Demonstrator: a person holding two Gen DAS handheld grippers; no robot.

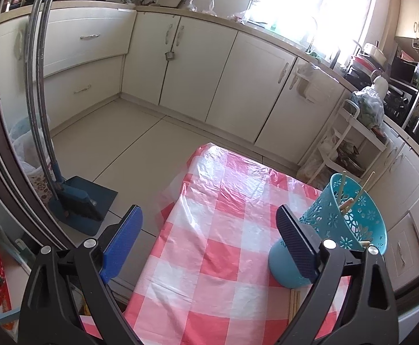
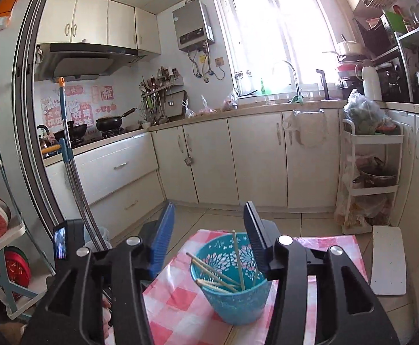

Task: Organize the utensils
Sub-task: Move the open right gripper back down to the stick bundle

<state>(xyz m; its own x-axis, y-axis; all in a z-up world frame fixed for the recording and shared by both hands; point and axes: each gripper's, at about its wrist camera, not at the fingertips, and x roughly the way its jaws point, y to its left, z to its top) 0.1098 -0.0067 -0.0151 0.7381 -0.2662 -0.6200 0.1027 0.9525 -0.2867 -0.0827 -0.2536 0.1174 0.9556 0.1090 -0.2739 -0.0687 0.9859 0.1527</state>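
Loading chopsticks [image 2: 218,276] into the blue basket [image 2: 232,302] looks like the step in hand: several already stand in it, and the basket sits on the checked tablecloth [image 1: 218,230] toward the table's right side. Both tools are empty, the right gripper [image 2: 208,230] hanging spread wide above the basket rim, the left gripper [image 1: 209,230] equally wide just left of it. More chopsticks [image 1: 294,302] lie flat on the near right of the table, so the next move probably calls for dropping low and pinching one.
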